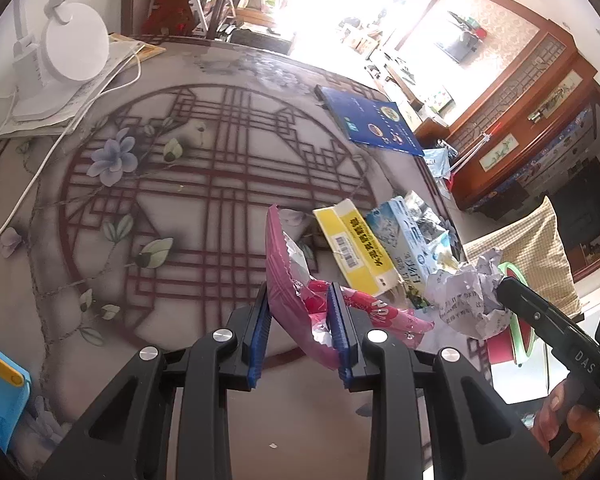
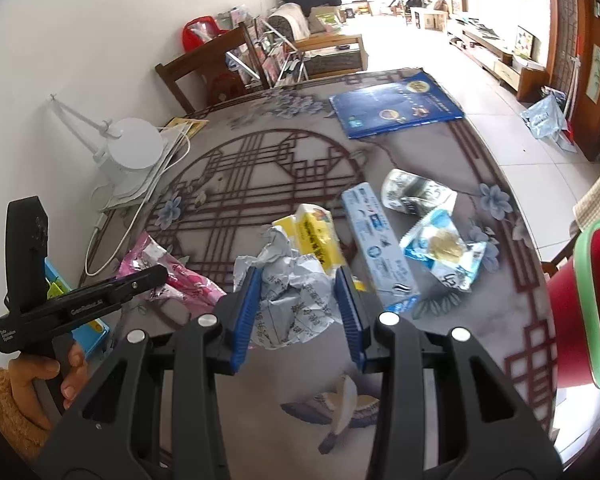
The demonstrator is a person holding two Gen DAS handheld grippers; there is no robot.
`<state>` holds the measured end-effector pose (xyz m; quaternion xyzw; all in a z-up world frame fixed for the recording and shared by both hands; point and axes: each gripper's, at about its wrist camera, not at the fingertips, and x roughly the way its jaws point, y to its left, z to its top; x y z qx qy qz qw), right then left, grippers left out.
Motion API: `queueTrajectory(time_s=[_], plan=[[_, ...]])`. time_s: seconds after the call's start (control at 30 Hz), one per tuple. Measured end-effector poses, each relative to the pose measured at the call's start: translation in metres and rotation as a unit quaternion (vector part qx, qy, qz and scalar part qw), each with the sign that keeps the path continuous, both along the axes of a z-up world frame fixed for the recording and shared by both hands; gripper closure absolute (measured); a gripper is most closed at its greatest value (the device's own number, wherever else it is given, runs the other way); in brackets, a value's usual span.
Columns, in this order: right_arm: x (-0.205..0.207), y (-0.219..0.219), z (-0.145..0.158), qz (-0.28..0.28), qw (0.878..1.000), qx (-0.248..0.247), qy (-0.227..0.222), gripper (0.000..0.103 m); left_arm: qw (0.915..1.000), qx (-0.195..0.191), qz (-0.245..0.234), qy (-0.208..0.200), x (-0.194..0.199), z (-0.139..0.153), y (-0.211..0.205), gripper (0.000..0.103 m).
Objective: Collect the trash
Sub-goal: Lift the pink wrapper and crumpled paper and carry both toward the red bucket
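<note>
My left gripper (image 1: 299, 304) is closed around a pink snack wrapper (image 1: 288, 272), which stands up between its blue pads; the wrapper also shows in the right wrist view (image 2: 172, 272). My right gripper (image 2: 299, 288) holds a crumpled printed paper ball (image 2: 288, 300) between its pads; the ball also shows in the left wrist view (image 1: 468, 296). A yellow box (image 2: 314, 236), a light blue box (image 2: 380, 240), a blue snack packet (image 2: 444, 248) and a silver-green wrapper (image 2: 416, 192) lie on the table. A red bin with a green rim (image 2: 584, 304) stands off the table's right edge.
A blue book (image 2: 396, 104) lies at the far side of the patterned table (image 2: 260, 160). A white desk lamp (image 2: 132, 148) with its cord stands at the left. A blue and yellow object (image 1: 0, 392) lies at the near left edge. A wooden chair (image 2: 204, 64) stands behind.
</note>
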<state>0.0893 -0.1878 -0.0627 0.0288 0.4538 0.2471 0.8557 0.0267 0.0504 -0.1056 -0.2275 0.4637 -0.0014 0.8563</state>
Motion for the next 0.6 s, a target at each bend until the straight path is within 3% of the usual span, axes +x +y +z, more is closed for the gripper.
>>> queueTrajectory(time_s=[0.6], plan=[[-0.004,-0.061,0.001,-0.044,0.999,0.007,-0.002,0.065,0.999,0.005,-0.042,-0.011,0.013,0.012,-0.054,0.077]])
